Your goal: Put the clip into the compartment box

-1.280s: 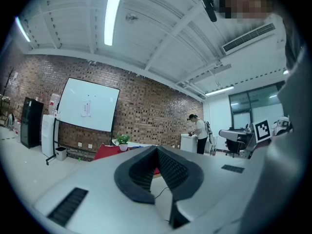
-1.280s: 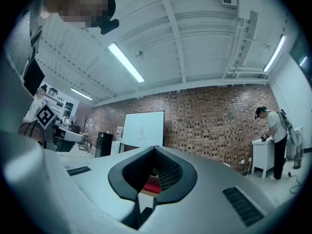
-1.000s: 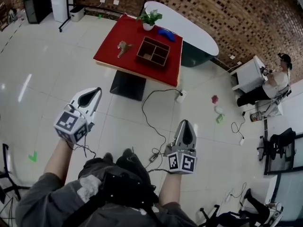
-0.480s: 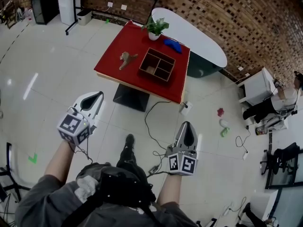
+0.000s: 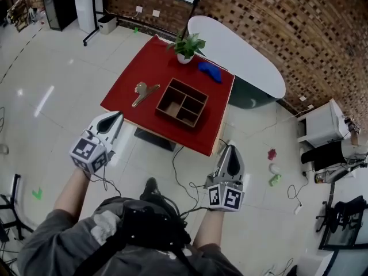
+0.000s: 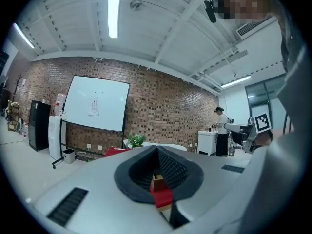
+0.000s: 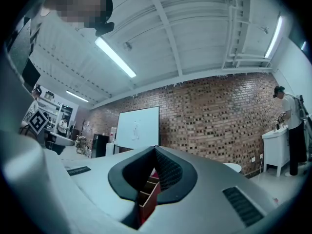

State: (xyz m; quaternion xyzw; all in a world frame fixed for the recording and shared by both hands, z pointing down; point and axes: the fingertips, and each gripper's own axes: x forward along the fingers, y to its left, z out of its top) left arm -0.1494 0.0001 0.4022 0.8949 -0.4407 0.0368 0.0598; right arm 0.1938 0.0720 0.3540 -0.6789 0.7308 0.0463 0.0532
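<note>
A gold clip (image 5: 144, 91) lies on the left part of the red table (image 5: 138, 105). Right of it stands the brown compartment box (image 5: 183, 102), which looks empty in the head view. Both grippers hover above the floor, short of the table's near edge. My left gripper (image 5: 117, 115) is shut and holds nothing, just off the table's near left corner. My right gripper (image 5: 230, 148) is also shut and holds nothing, off the near right corner. In the left gripper view, a bit of the box (image 6: 157, 181) and red table top shows under the left gripper (image 6: 157, 150). The right gripper (image 7: 155, 149) has the box (image 7: 147, 189) below it.
A potted plant (image 5: 185, 48) and a blue object (image 5: 210, 71) sit at the table's far side. A white oval table (image 5: 241, 48) stands behind it. Cables (image 5: 178, 177) trail on the tiled floor. A white cabinet (image 5: 322, 125) and small coloured items (image 5: 272, 154) lie to the right.
The table has come nearer and lower in the head view as the person walked toward it. Both grippers kept their pose and stayed shut.
</note>
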